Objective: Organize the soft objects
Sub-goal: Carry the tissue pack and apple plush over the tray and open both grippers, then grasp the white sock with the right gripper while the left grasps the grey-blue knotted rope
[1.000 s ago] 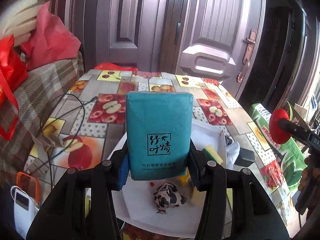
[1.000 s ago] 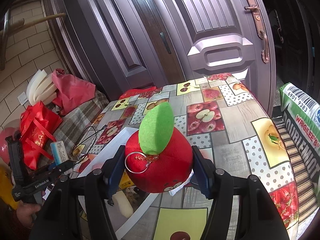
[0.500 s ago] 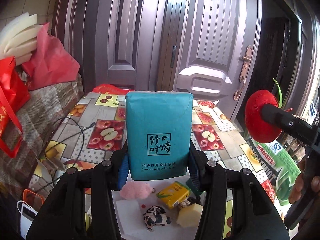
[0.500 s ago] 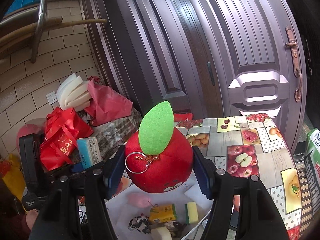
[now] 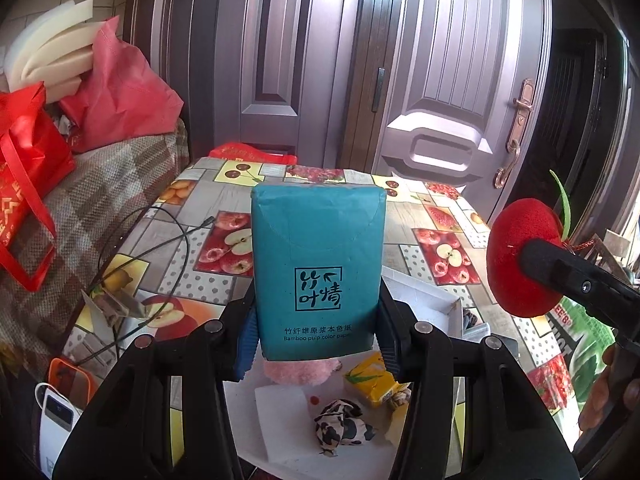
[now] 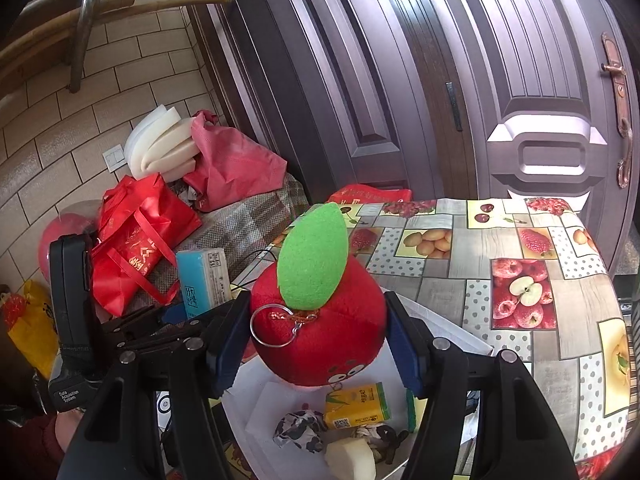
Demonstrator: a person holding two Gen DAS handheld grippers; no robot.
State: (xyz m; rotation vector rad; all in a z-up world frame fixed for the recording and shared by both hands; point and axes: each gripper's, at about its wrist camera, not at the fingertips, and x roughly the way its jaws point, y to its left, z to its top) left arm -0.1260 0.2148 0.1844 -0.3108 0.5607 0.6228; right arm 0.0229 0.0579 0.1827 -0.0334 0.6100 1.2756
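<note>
Left wrist: tissue pack (image 5: 318, 272) clear above tray rim (image 5: 424, 292).

home entryway: front door (image 5: 440, 80), fruit-print tablecloth (image 6: 520, 264).

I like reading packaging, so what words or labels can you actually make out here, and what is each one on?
"Bamboo pulp color pape", cut off: teal tissue pack in the left tongs.
"Data Acquisition System": that tool's black handle.
Green bag: letters cut off, unreadable.
Yellow packet: print too small.
</note>
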